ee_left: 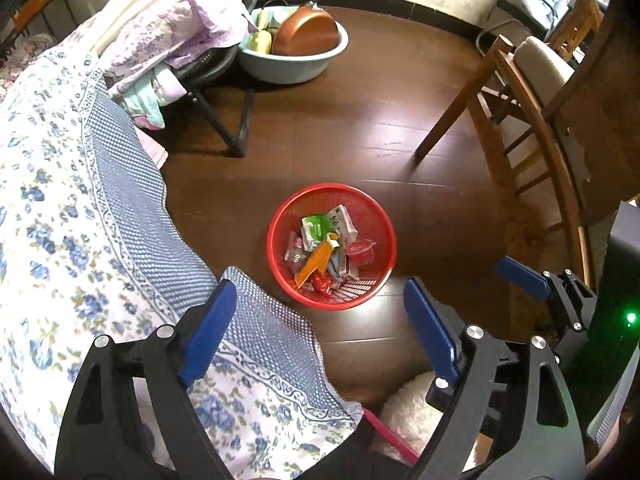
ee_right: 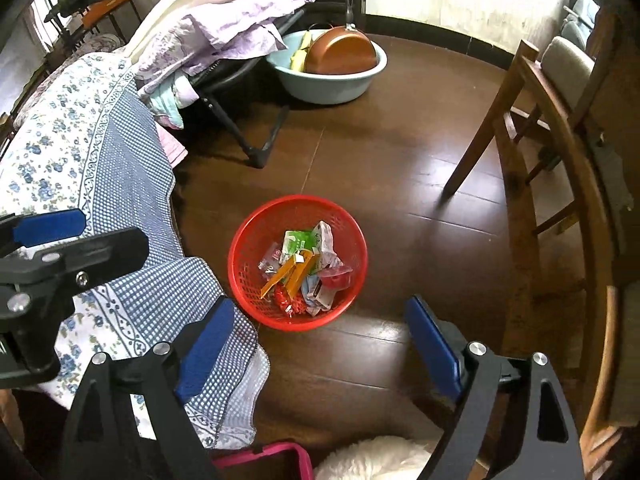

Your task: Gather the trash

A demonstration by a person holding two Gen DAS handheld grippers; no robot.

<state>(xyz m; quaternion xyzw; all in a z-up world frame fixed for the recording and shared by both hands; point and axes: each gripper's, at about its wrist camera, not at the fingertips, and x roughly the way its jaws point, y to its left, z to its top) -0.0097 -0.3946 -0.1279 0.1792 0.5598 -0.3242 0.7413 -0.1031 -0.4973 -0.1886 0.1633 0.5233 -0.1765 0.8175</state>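
Observation:
A red mesh basket [ee_left: 277, 220] [ee_right: 240, 240] stands on the dark wooden floor and holds trash: a green and white carton [ee_left: 316, 230] [ee_right: 298, 242], an orange wrapper [ee_left: 316, 262] [ee_right: 290, 272] and several other wrappers. My left gripper [ee_left: 320, 292] hangs above the basket's near side, open, nothing between its blue pads. My right gripper [ee_right: 320, 307] hovers over the near rim too, open and empty. One blue finger of the right gripper [ee_left: 520, 276] shows at the right of the left wrist view. The left gripper's finger [ee_right: 48, 226] shows at the left of the right wrist view.
A bed with a blue floral cover [ee_left: 80, 200] fills the left, its edge close to the basket. A pale basin [ee_left: 296, 72] with a copper pan sits at the back. A wooden chair [ee_left: 520, 100] stands right. Something white and fluffy [ee_left: 408, 404] and a pink item [ee_right: 272, 456] lie below.

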